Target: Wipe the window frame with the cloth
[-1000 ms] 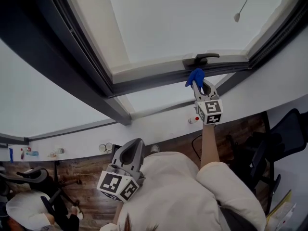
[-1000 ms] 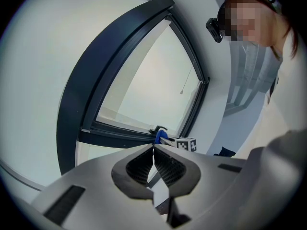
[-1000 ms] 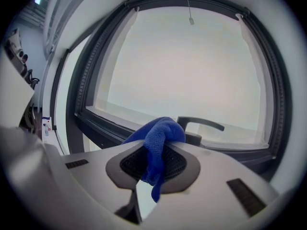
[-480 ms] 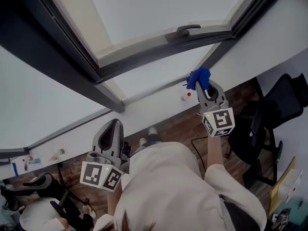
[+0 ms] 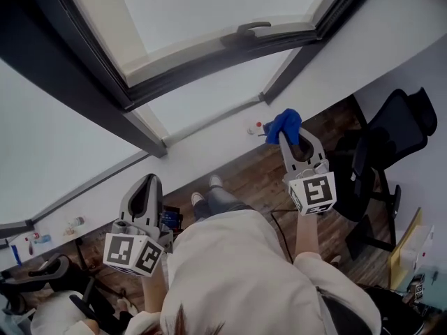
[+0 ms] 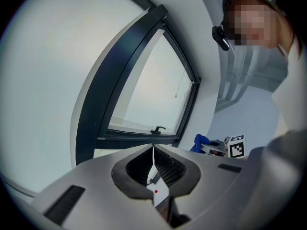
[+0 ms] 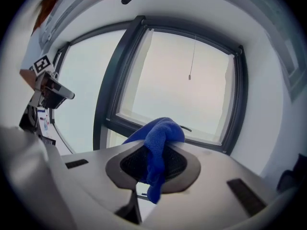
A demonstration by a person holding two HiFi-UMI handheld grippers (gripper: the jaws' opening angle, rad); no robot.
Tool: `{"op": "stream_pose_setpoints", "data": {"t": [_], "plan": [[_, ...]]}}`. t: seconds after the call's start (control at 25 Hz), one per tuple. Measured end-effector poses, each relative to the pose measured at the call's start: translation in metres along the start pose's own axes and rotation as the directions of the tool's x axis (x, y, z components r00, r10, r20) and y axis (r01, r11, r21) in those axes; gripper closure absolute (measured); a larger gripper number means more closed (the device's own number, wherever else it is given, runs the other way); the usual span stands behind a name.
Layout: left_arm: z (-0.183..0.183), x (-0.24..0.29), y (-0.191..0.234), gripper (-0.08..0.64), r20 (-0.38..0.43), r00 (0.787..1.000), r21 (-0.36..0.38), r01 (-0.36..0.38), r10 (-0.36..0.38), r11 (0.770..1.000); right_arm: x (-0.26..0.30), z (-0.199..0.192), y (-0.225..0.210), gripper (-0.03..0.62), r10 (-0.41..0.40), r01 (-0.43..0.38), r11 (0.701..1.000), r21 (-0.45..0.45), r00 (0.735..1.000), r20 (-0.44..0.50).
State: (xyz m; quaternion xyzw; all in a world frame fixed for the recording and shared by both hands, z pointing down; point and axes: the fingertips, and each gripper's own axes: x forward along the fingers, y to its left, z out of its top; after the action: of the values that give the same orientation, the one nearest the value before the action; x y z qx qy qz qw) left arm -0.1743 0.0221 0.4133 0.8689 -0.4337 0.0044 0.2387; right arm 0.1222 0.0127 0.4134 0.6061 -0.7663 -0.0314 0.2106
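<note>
Head view: the window frame (image 5: 77, 68) is cut off by the top and left edges. The small white item (image 5: 253, 128) on the sill near the cloth (image 5: 285, 124) is too small to identify, as are the small items (image 5: 73, 222) at lower left.

Right gripper view: the cloth covers the right gripper (image 7: 160, 150) tips and part of the window handle (image 7: 187, 128).

Left gripper view: the left gripper (image 6: 153, 150) body hides the right gripper's lower part.

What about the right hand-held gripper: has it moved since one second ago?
Yes. The right hand-held gripper, shut on the blue cloth, has dropped away from the black window handle.
</note>
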Motion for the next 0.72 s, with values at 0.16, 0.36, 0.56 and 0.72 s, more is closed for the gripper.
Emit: {"op": "stream_pose_setpoints", "data": {"t": [0.16,0.36,0.56,0.72], "plan": [[-0.006,0.0,-0.005,0.549,-0.012,1.0,-0.015,0.009,-0.009,1.0,0.002,0.008,0.003,0.535,-0.006,0.006,0.999,-0.045,1.0,0.0],[-0.013,0.026,-0.009,0.549,-0.039,0.999,-0.028,-0.003,0.002,1.0,0.017,0.003,-0.014,0.535,0.036,-0.036,0.999,-0.04,0.999,-0.009],[-0.015,0.085,-0.035,0.549,-0.051,0.999,-0.029,-0.019,0.017,0.999,0.034,-0.023,-0.071,0.535,0.076,-0.076,0.997,-0.008,0.997,-0.033],[-0.005,0.147,-0.068,0.549,-0.003,0.998,-0.021,-0.055,0.055,0.998,0.056,-0.038,-0.139,0.535,0.107,-0.107,0.994,0.011,0.994,-0.017]]}}
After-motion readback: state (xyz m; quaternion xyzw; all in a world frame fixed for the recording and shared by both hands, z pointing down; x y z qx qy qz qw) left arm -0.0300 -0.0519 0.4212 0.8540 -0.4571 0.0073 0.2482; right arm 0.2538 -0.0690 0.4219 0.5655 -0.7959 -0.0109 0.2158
